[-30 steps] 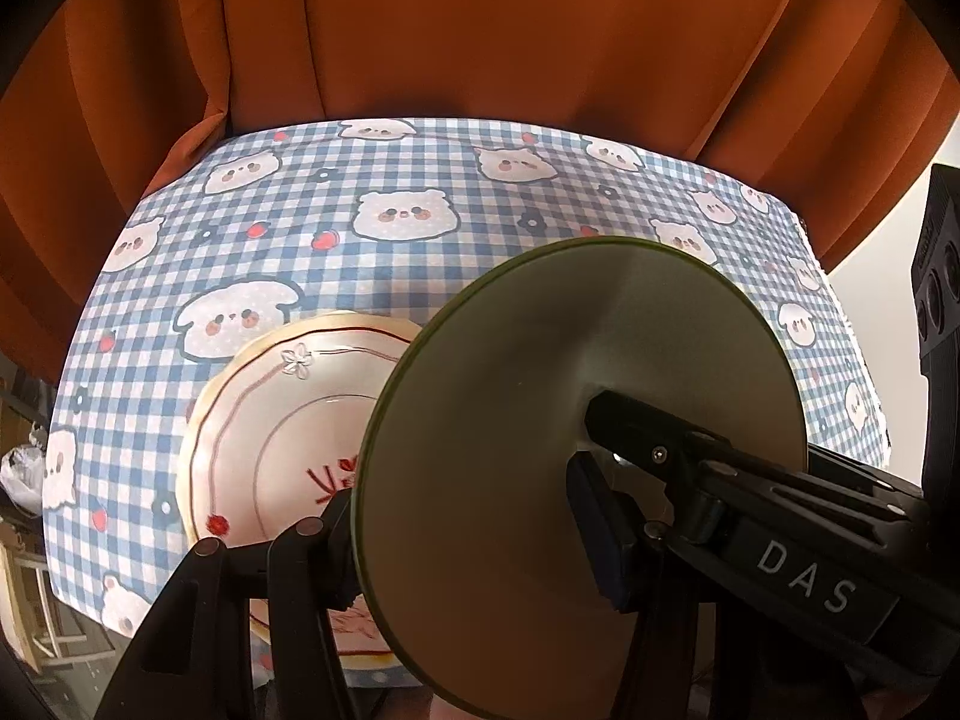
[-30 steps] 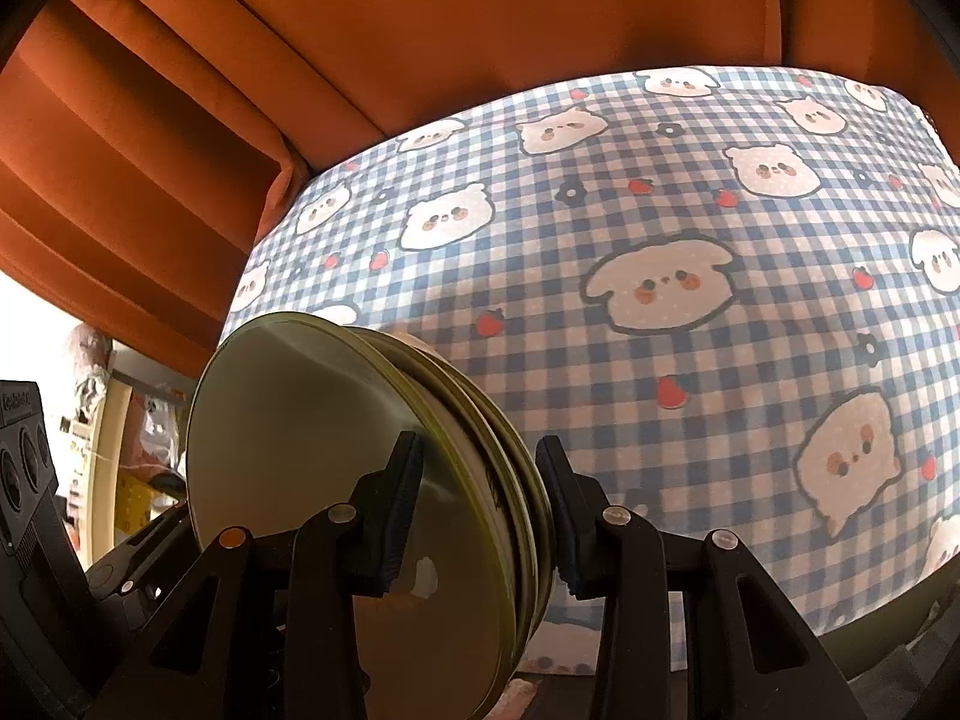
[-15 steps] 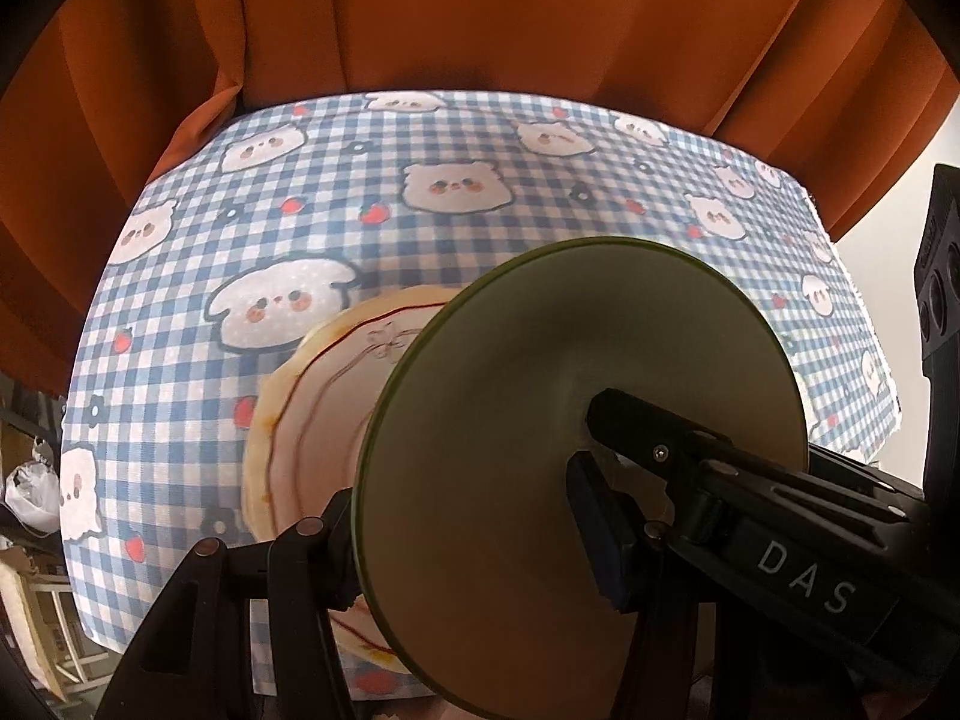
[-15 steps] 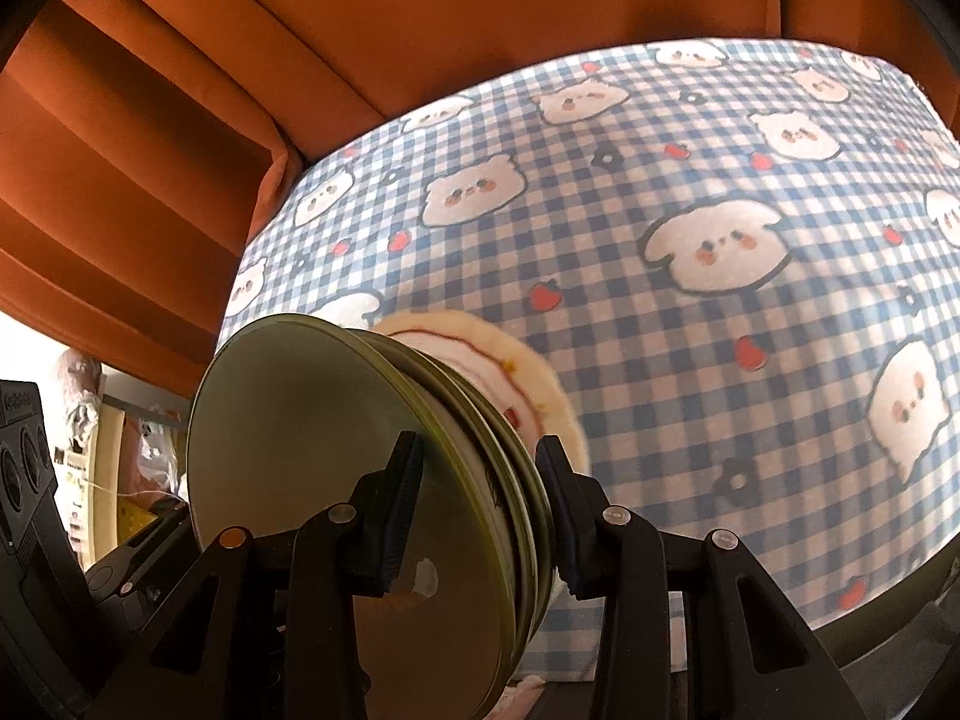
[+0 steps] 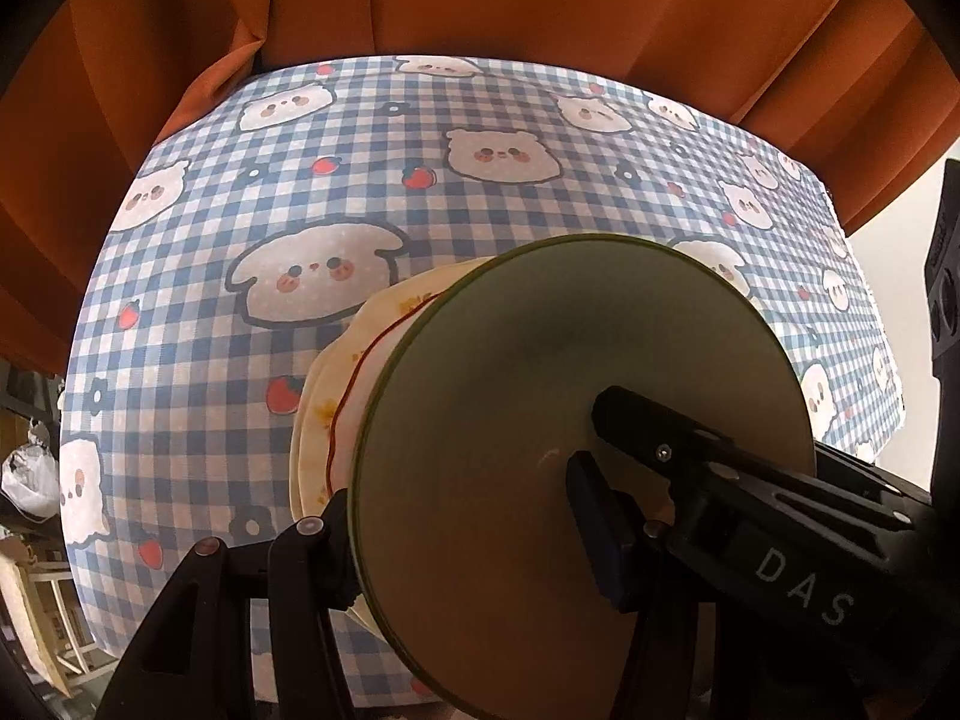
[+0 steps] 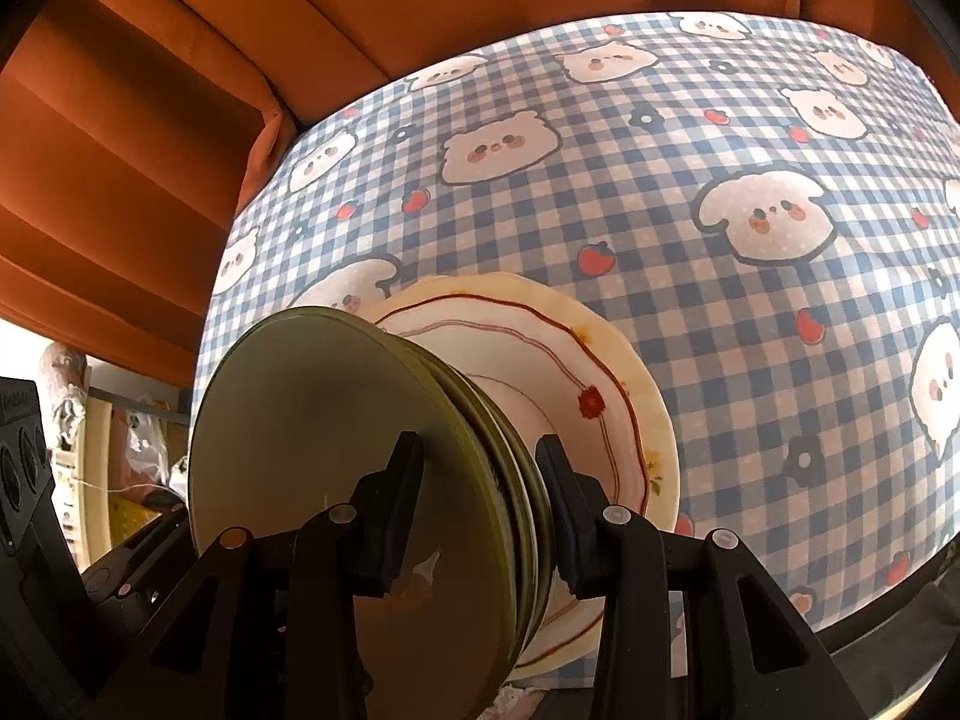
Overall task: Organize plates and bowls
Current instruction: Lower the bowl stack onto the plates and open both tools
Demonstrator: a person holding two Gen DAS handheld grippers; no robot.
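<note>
A stack of olive-green plates (image 5: 540, 420) (image 6: 288, 420) is held on edge, tilted, between both grippers. My left gripper (image 5: 462, 540) is shut on its lower rim, one finger behind the stack and a blue pad (image 5: 594, 534) on its bare face. My right gripper (image 6: 480, 504) is shut on the same stack from the other side. A cream plate (image 6: 540, 360) (image 5: 342, 396) with a wavy rim, a red line and small flowers lies flat on the table just behind and under the stack, partly hidden by it.
The table wears a blue checked cloth (image 5: 480, 120) printed with bears and strawberries. An orange curtain (image 5: 480, 0) hangs right behind its far edge. The cloth drops off at the left (image 5: 78, 420) and right (image 5: 888, 390). Household clutter (image 5: 24, 480) sits beyond the left side.
Both grippers have carried the green stack forward and down over the table. The cream plate now sits much nearer, close under and behind the stack. Neither grip has changed.
</note>
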